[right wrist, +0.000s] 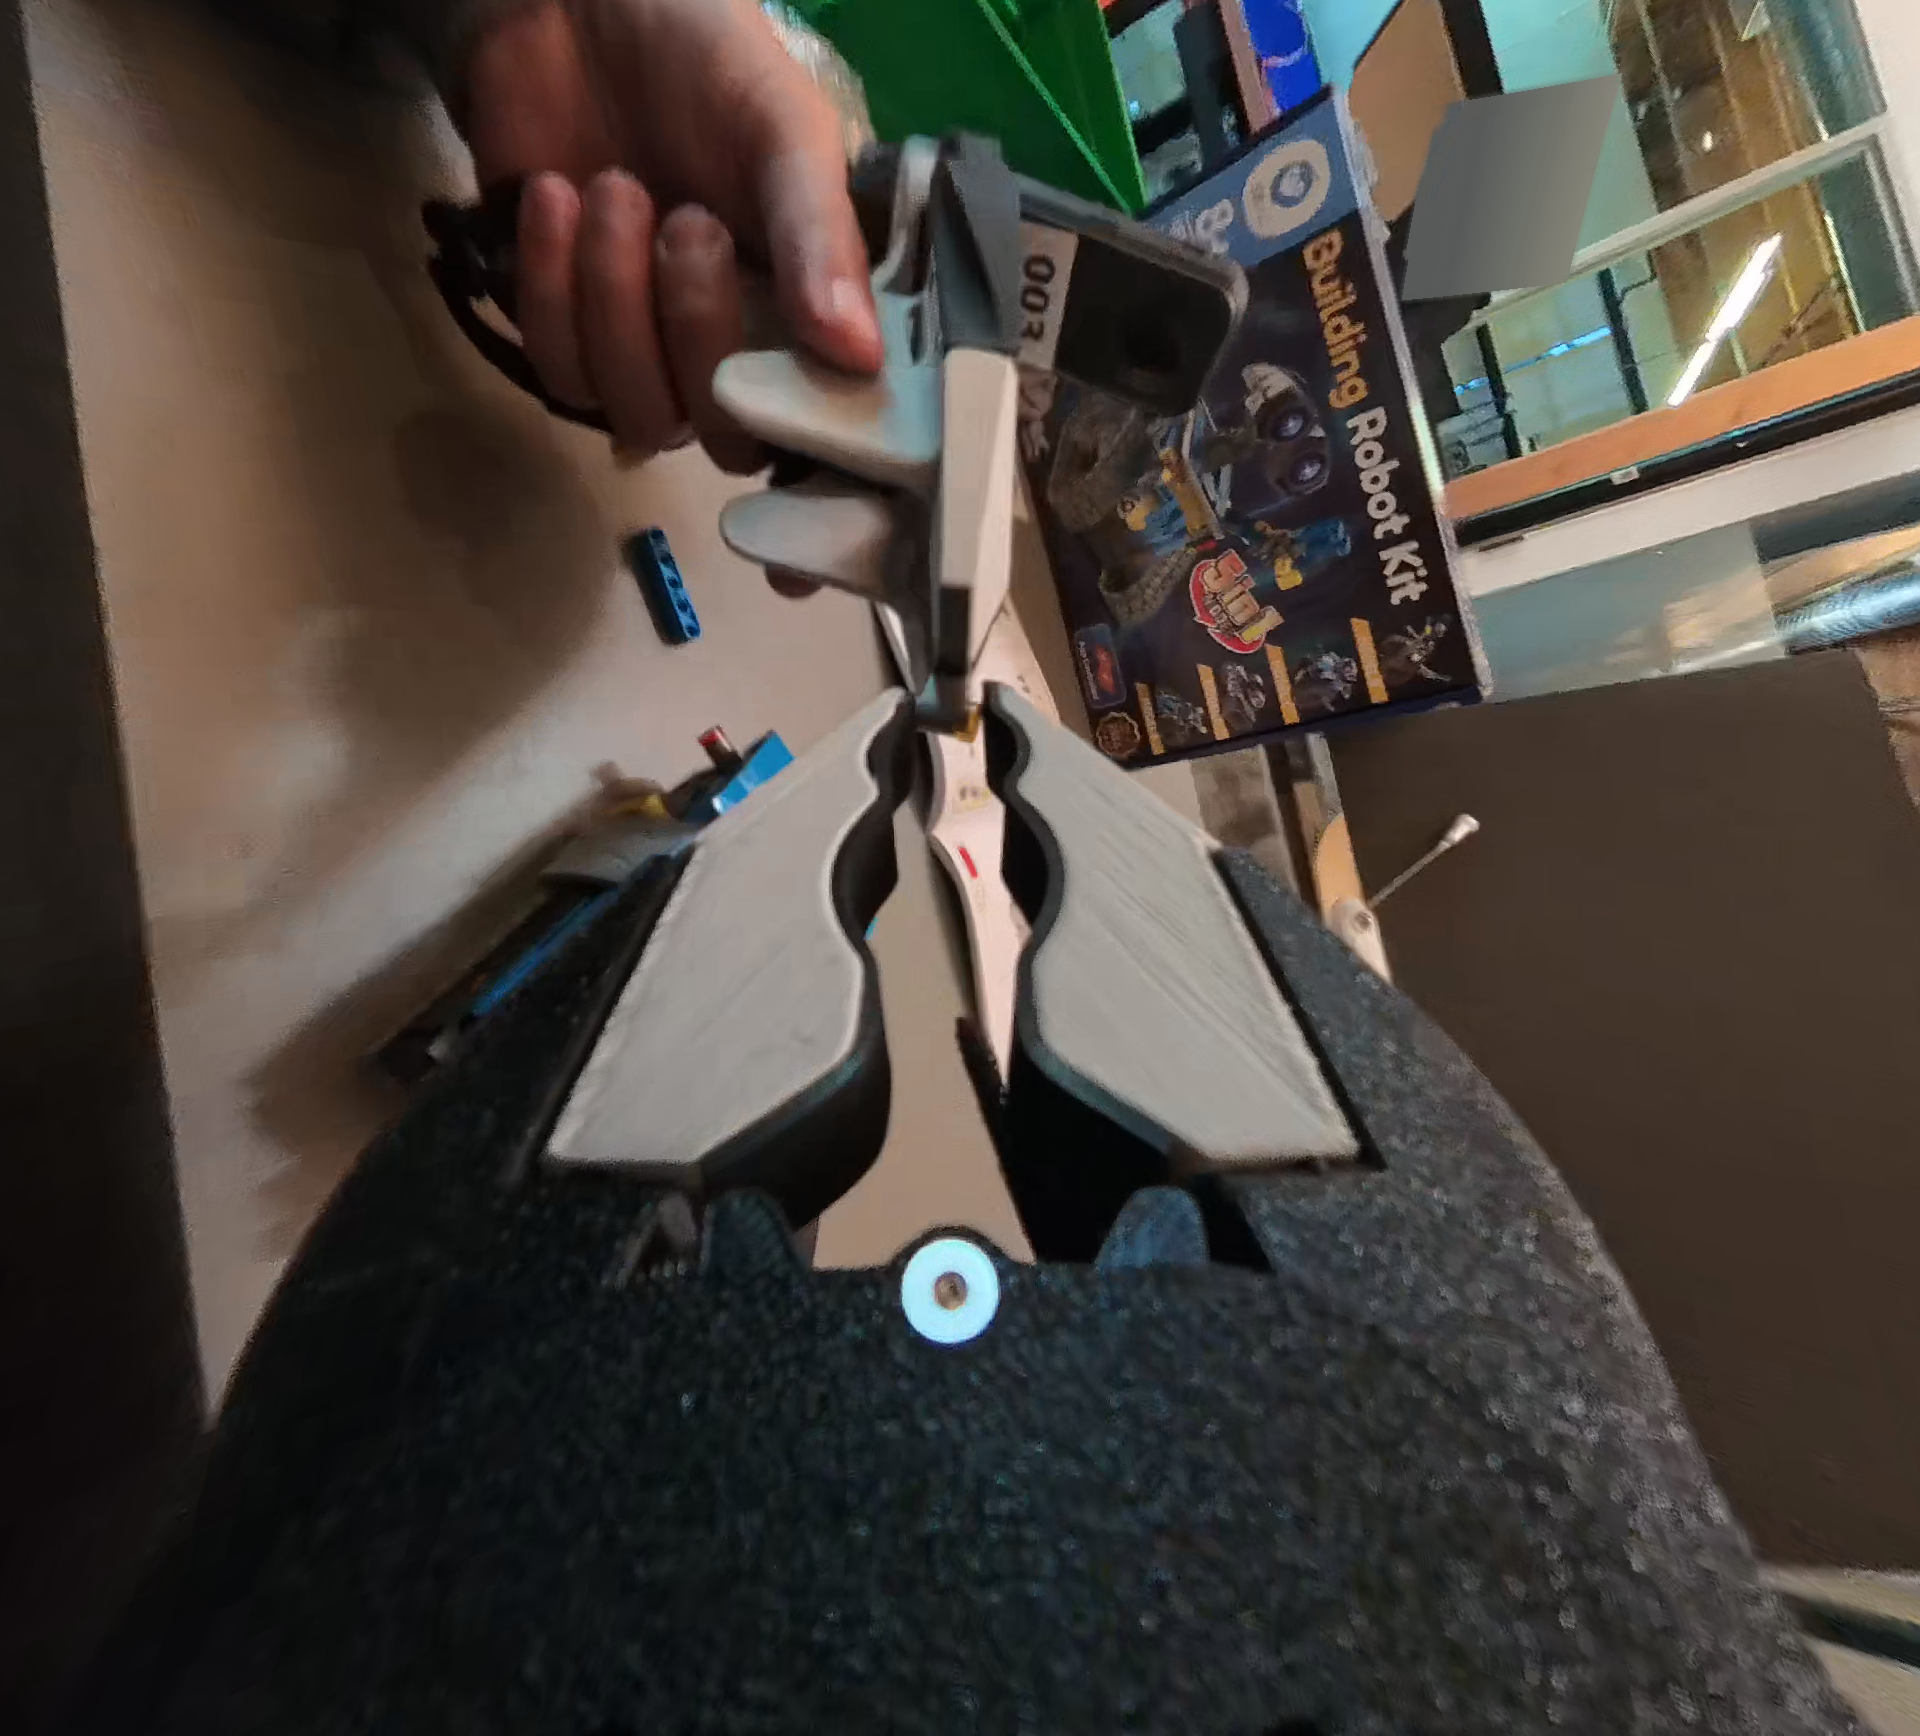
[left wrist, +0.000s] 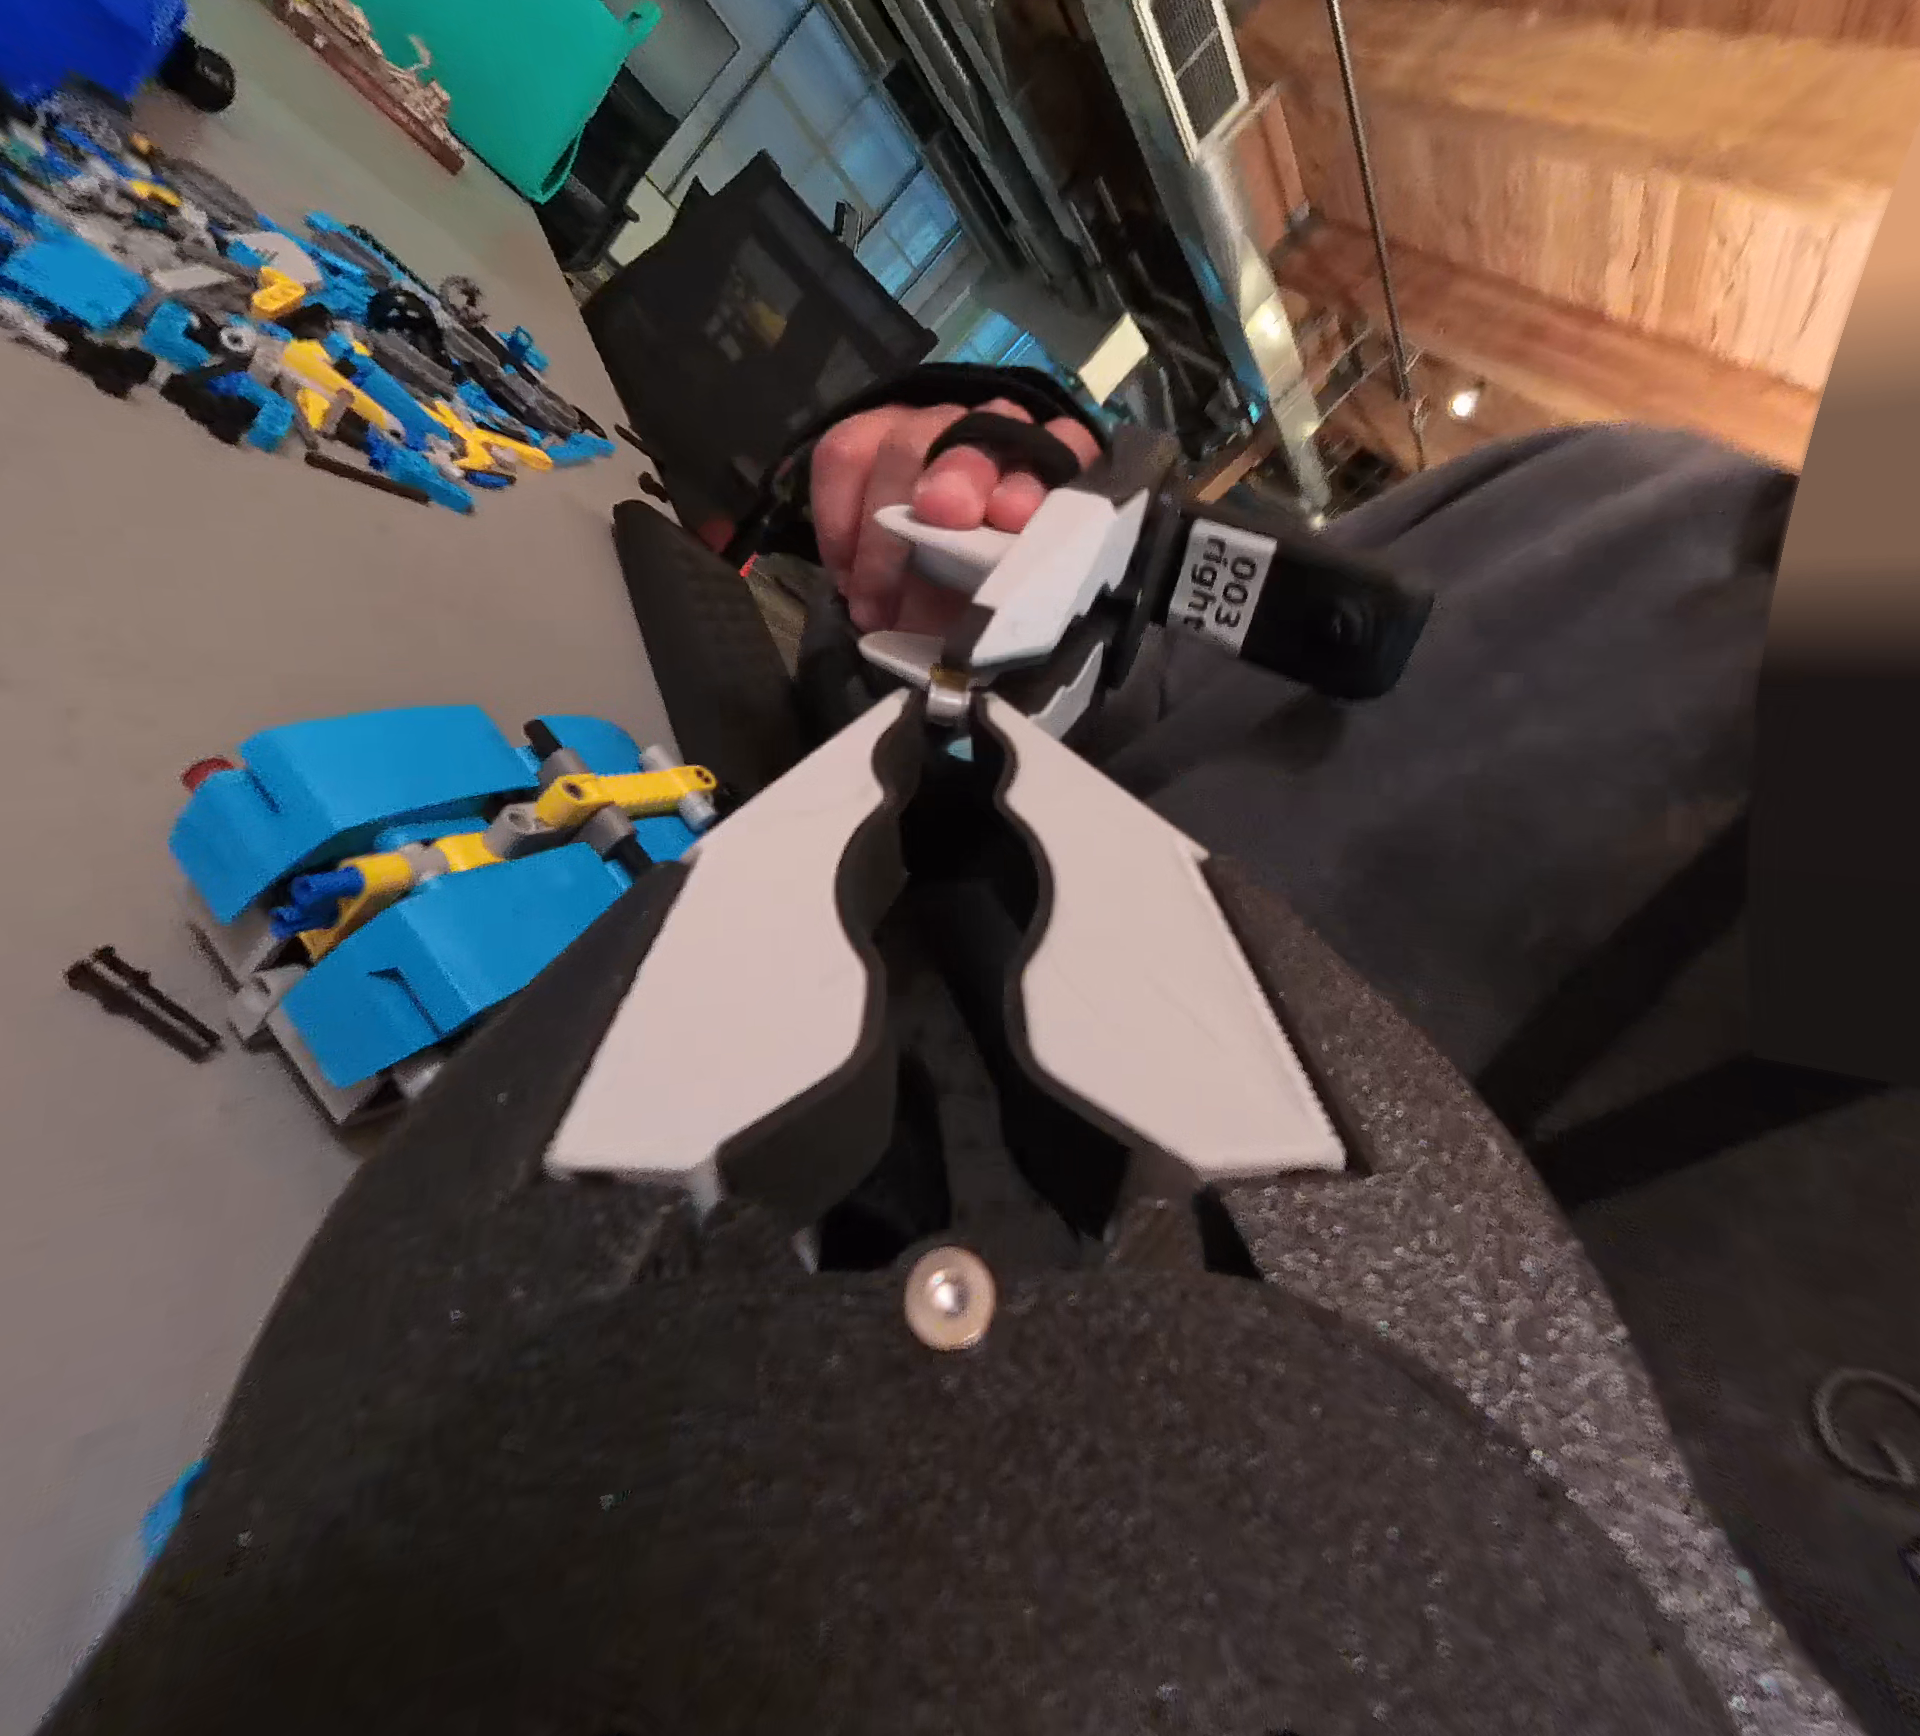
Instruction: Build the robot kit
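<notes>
Both tongs, left (left wrist: pixel 943 712) and right (right wrist: pixel 948 712), narrowed tip-to-tip on small grey piece (left wrist: pixel 948 699) (matte plastic).

A brick model (left wrist: pixel 436 876) lies on the table (left wrist: pixel 312 606), loose pieces (left wrist: pixel 260 336) behind it, a peg (left wrist: pixel 140 1000) to its left.

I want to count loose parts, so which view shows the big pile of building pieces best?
The left wrist view: the pile of blue, yellow and black pieces lies spread on the table at upper left, unobstructed though slightly blurred. The right wrist view does not show the pile.
</notes>
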{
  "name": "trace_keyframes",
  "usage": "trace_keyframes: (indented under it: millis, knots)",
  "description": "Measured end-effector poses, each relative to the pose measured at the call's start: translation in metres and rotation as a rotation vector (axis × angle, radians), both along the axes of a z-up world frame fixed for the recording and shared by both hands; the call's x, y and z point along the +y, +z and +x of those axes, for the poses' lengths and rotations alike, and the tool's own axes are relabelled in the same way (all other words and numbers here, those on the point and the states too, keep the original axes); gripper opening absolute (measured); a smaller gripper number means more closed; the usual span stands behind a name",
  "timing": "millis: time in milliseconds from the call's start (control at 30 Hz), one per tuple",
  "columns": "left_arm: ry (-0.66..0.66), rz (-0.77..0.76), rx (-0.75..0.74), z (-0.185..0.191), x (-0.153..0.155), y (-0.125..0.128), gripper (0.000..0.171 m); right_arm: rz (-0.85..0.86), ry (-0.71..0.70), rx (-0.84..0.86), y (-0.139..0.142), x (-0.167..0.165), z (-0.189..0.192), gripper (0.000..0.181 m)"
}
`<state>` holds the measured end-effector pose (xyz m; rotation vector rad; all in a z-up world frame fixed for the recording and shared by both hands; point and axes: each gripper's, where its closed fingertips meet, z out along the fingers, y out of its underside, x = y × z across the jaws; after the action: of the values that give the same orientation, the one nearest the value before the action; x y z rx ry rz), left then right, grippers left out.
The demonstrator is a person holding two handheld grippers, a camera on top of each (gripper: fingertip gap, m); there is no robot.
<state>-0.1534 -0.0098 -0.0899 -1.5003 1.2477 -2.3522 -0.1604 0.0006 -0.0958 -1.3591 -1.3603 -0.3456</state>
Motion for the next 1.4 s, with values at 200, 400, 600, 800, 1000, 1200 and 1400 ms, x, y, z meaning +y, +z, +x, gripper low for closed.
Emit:
trace_keyframes:
  millis: [200,400,600,800,1000,1200,1400]
  knots:
    - [0.027,0.221,-0.056,-0.005,-0.006,-0.001,0.006,-0.263,0.003,0.317,0.0,-0.004,-0.003,0.019]
    - [0.076,0.555,-0.103,-0.008,-0.013,-0.012,0.007,-0.753,0.061,0.753,0.009,-0.014,0.002,0.026]
    - [0.072,0.593,-0.117,-0.007,-0.018,-0.014,0.007,-0.845,0.039,0.664,-0.015,-0.021,-0.006,0.01]
    - [0.072,0.628,-0.117,-0.007,-0.022,-0.017,0.007,-0.873,0.047,0.655,-0.018,-0.024,-0.005,0.007]
    - [0.083,0.682,-0.098,-0.003,-0.022,-0.025,0.007,-0.907,0.024,0.654,-0.024,-0.025,-0.003,0.007]
    - [0.239,0.75,0.062,0.012,0.012,-0.047,0.019,-0.861,-0.316,0.624,-0.046,0.004,0.041,0.006]
    - [0.271,0.877,0.155,0.02,0.009,-0.067,0.013,-0.89,-0.602,0.502,-0.067,0.009,0.069,0.007]
